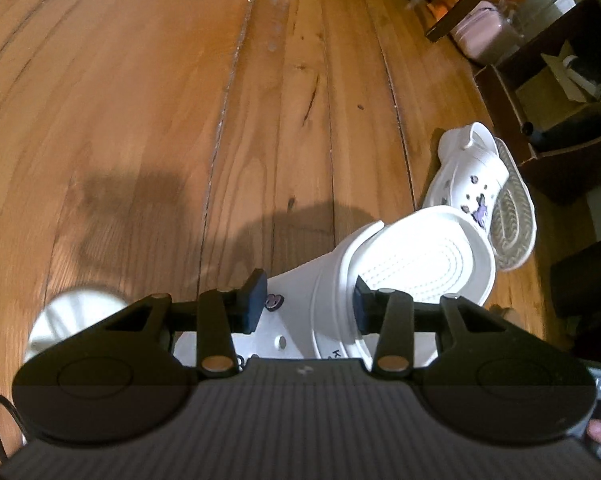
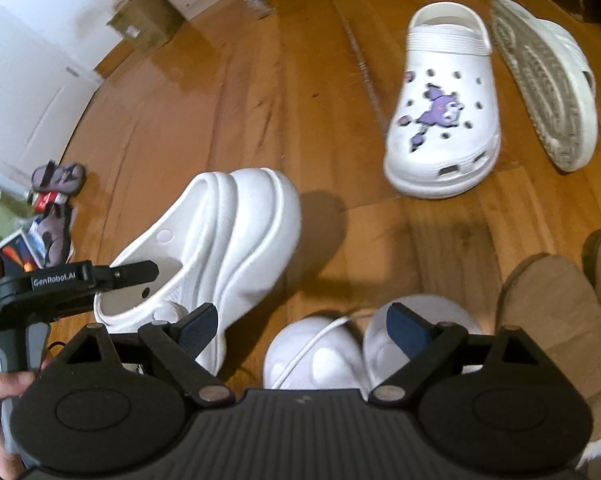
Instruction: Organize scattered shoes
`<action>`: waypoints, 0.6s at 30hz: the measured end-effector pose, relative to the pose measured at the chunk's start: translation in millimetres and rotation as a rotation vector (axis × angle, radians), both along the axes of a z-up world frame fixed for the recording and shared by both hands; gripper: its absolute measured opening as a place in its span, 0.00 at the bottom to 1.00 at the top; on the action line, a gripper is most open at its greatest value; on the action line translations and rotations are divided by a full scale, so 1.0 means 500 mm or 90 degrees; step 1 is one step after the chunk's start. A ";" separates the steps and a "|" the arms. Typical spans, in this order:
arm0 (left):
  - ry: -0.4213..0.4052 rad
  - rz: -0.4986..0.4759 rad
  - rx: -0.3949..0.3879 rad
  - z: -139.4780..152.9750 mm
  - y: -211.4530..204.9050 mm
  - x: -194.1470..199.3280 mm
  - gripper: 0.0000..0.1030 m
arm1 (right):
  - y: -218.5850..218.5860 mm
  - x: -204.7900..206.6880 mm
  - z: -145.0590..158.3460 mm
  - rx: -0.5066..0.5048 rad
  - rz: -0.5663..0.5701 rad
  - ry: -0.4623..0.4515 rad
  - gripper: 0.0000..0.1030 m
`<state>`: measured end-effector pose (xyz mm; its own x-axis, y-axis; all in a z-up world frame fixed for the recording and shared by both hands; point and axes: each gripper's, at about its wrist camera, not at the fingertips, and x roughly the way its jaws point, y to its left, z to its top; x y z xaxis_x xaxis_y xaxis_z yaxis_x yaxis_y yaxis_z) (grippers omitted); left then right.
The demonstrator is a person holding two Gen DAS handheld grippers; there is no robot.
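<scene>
While a wooden plank floor (image 2: 260,92) fills both views, my left gripper (image 1: 306,300) pinches a white platform clog (image 2: 220,248), one pad on the outside of the upper and the other inside the foot opening. From the right wrist camera this clog is tipped on its side with its thick sole facing right; whether it touches the boards, I cannot tell. My right gripper (image 2: 300,328) hovers with its fingers (image 2: 198,328) spread wide, holding nothing, above two white rounded toe shapes (image 2: 316,352) crossed by a white cable (image 2: 312,348).

A second white clog (image 2: 444,120), upright and dotted with purple charms, stands on the floor well apart from the held one. Just beside it, on its right, a third white shoe (image 2: 540,84) lies on its edge, tread showing. Tan footwear (image 2: 556,320) sits at the lower right of that view.

At the left edge, small purple sandals (image 2: 58,178) lie among boxes near a white door (image 2: 24,92). From the left wrist camera, an open cardboard box (image 1: 560,120) sits beyond the shoes.
</scene>
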<state>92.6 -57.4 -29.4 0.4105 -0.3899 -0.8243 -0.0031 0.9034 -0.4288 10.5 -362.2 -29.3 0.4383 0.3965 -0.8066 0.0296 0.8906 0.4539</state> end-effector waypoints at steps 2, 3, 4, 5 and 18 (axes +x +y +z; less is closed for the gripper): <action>-0.018 -0.005 0.020 0.007 -0.007 -0.029 0.40 | 0.009 -0.022 0.004 0.002 0.005 -0.003 0.90; -0.028 -0.010 0.032 0.011 -0.010 -0.046 0.40 | 0.012 -0.032 0.005 0.005 0.007 -0.003 0.90; -0.033 -0.011 0.037 0.014 -0.010 -0.057 0.40 | 0.014 -0.040 0.005 0.007 0.008 -0.002 0.90; -0.038 -0.014 0.043 0.014 -0.011 -0.075 0.40 | 0.017 -0.052 0.006 0.009 0.012 0.000 0.90; 0.004 0.001 -0.050 0.015 0.096 -0.184 0.83 | 0.113 -0.099 0.040 -0.112 0.163 -0.118 0.86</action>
